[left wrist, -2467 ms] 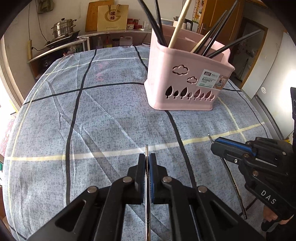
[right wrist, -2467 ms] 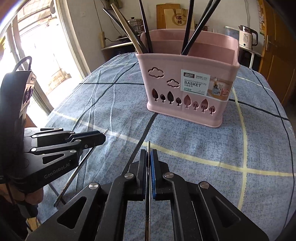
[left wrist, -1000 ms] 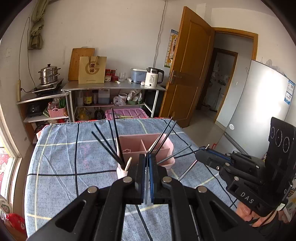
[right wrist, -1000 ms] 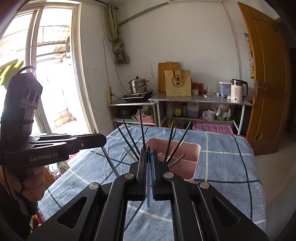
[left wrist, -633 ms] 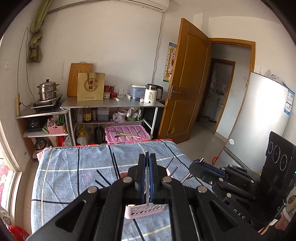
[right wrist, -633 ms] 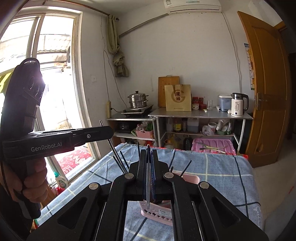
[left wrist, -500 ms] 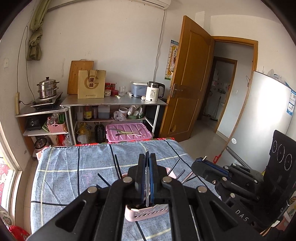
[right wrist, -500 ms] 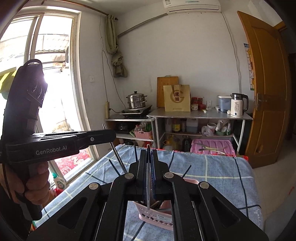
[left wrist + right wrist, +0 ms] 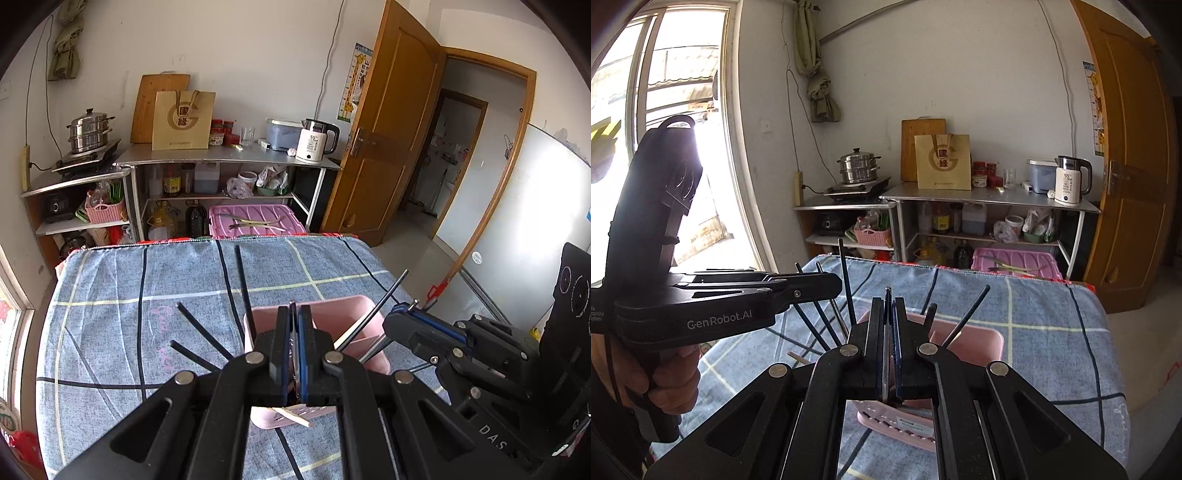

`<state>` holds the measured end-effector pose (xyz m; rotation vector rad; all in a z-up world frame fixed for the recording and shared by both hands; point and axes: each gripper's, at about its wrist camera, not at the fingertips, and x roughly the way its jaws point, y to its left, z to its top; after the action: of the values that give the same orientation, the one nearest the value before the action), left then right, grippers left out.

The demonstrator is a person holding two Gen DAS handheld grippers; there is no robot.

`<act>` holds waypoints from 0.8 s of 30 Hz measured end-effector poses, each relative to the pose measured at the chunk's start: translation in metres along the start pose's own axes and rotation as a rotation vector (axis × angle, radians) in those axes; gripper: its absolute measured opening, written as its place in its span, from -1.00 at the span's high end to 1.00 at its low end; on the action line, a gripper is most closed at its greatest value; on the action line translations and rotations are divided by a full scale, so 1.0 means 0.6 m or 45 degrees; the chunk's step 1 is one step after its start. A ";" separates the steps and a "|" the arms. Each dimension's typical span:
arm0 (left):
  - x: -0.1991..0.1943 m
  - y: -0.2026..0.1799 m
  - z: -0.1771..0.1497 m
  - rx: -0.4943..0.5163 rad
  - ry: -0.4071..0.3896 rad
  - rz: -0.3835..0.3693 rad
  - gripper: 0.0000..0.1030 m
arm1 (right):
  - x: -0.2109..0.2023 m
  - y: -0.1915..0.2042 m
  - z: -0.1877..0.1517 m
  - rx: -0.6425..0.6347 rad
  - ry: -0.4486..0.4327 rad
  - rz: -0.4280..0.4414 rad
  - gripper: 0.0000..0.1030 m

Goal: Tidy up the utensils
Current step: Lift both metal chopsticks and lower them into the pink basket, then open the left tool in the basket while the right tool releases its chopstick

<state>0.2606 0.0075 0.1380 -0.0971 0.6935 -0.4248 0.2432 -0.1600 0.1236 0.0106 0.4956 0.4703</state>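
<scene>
**Both claws over the pink basket, each clamped on a metal utensil**

Since half a second ago both claws have come lower and nearer the pink plastic utensil basket (image 9: 364, 308), which now fills the bottom centre of each view.

It stands on the counter under a blue-grey checked cloth (image 9: 110, 291). Black chopsticks (image 9: 242, 275) fan out of its left compartments, others lean out to the right, and one pale wooden chopstick (image 9: 293, 416) shows at the lower middle of the left view.

The left claw (image 9: 293, 314) is pressed together on a thin, flat metal utensil (image 9: 293, 347) seen edge-on. The right claw (image 9: 888, 306) is likewise shut on a thin metal utensil handle (image 9: 886, 332). At the left edge of the right view a hand (image 9: 670, 384) grips the left claw's handle.
</scene>
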 end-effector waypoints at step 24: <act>-0.082 -0.006 -0.035 0.024 -0.152 0.058 0.43 | -0.085 0.006 -0.029 0.010 -0.051 -0.028 0.70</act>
<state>0.2125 0.0255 0.1522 -0.0879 0.5733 -0.3786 0.1940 -0.1811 0.1317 0.0221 0.4578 0.4460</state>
